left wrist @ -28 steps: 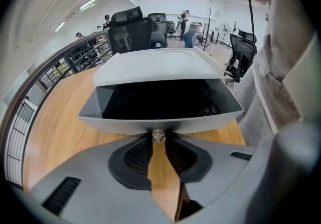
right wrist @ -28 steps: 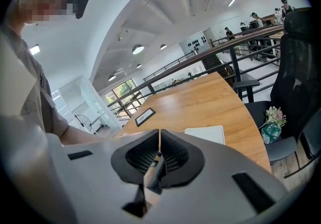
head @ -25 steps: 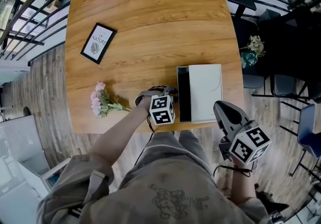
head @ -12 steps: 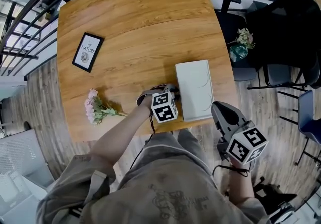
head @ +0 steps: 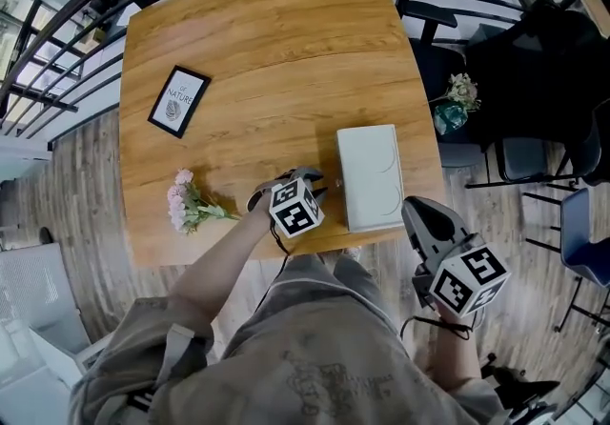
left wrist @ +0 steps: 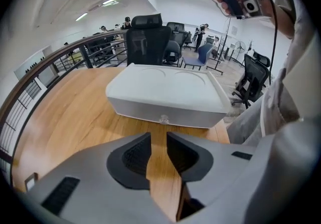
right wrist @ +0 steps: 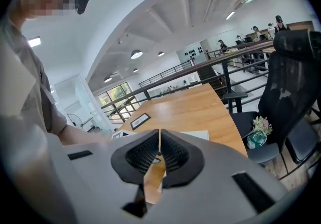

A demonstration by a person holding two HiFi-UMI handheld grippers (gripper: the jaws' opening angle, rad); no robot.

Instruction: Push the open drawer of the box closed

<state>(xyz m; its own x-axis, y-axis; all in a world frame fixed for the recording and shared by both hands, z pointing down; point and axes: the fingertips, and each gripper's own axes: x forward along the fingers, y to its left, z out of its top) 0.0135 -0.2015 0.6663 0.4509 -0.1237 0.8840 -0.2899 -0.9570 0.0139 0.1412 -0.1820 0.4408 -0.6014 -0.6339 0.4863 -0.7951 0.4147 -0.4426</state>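
The wooden tabletop (head: 267,51) carries all items. The white box (head: 370,175) lies flat near the tabletop's near right edge, with one short end at that edge. Its drawer (left wrist: 165,112) sits fully in, the front flush with the box body on the side facing the left gripper.

The left gripper (head: 319,187) is over the tabletop just beside the box's left long side and points at the drawer front without touching it. Its jaws are opening. A narrow gap stands between them, and only bare wood shows in that gap.

The right gripper (head: 424,213) is held beyond the near edge of the tabletop, close to the box's near right corner. Its jaws are together at the tips with nothing between them.

A black-framed picture (head: 179,101) lies flat on the left part of the tabletop. A small bunch of pink flowers (head: 186,206) lies near the left front edge, well apart from the box. A small clear knob (left wrist: 163,119) sits at the middle of the drawer front.
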